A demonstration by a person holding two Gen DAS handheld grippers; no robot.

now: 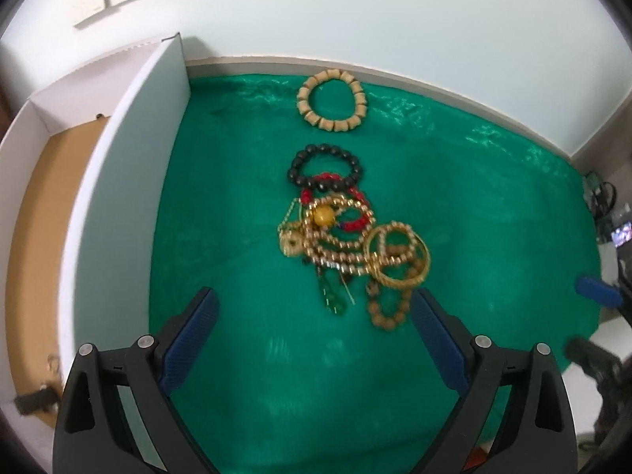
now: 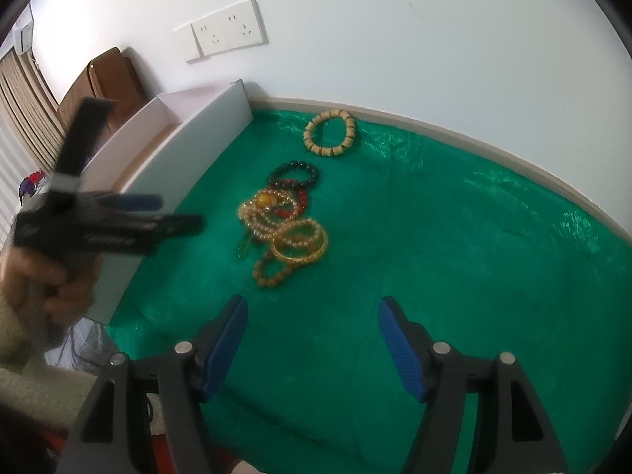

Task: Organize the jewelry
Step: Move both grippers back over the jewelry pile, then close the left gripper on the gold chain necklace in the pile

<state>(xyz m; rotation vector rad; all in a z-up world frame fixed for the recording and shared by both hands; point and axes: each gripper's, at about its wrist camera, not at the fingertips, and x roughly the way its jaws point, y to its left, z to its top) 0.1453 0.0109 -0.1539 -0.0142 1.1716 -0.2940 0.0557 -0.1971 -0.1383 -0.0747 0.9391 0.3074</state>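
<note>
A tangled pile of jewelry [image 1: 347, 241] lies on the green cloth [image 1: 474, 205]: gold bead strands, a gold bangle [image 1: 399, 256], a red bracelet, a brown bead bracelet [image 1: 389, 308]. A black bead bracelet [image 1: 324, 166] lies just behind it and a tan wooden bracelet [image 1: 331, 99] lies apart near the wall. My left gripper [image 1: 314, 339] is open and empty, just in front of the pile. My right gripper [image 2: 312, 345] is open and empty, in front and right of the pile [image 2: 282, 229]. The left gripper [image 2: 158, 213] also shows blurred in the right wrist view.
A white open box [image 1: 130, 181] with a brown floor stands along the cloth's left edge; it also shows in the right wrist view [image 2: 177, 166]. A white wall with sockets [image 2: 229, 29] runs behind. Cables and devices [image 1: 608, 213] lie off the right edge.
</note>
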